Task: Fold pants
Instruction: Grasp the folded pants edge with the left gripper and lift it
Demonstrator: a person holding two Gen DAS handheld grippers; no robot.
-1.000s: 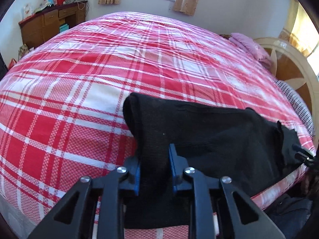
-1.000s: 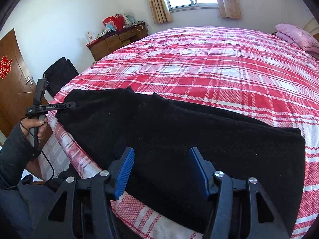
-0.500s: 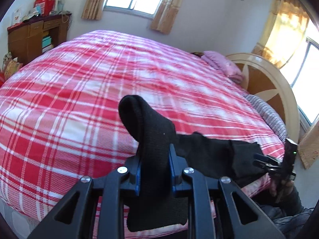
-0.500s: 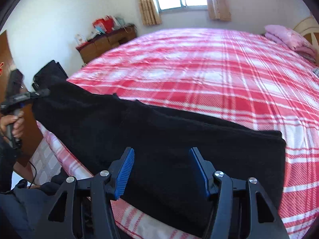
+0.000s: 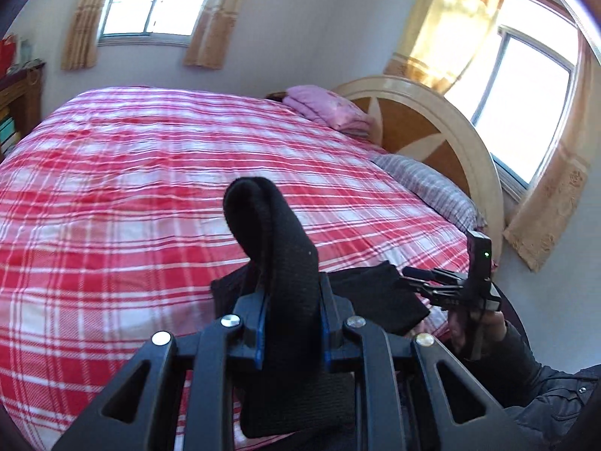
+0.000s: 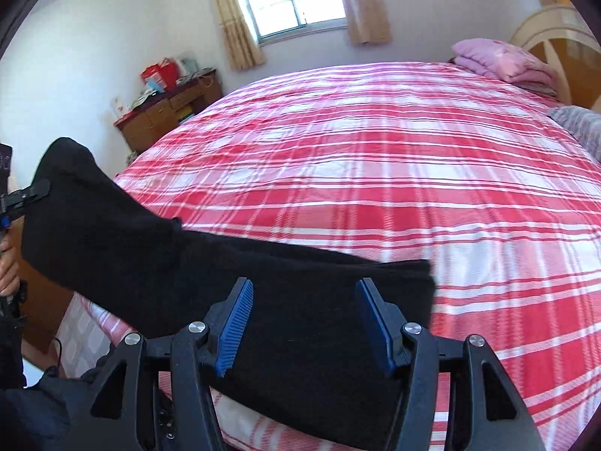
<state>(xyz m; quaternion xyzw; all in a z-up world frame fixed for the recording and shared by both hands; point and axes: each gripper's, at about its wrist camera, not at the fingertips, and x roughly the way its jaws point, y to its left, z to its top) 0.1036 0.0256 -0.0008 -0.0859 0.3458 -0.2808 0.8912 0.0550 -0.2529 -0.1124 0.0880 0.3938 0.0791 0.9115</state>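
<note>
I see the pants [image 6: 233,285] as matt black knit cloth with a coarse weave. The bedspread [image 6: 394,173] looks like woven cotton, the headboard [image 5: 443,139] glossy wood.

1. The right gripper [image 6: 304,323], at six o'clock, has its blue pads spread wide above the black pants [image 6: 225,263].
2. The pants rise toward nine o'clock, where the left gripper [image 6: 28,193] clamps them.
3. Red plaid bed [image 6: 413,173] fills the centre.
</note>
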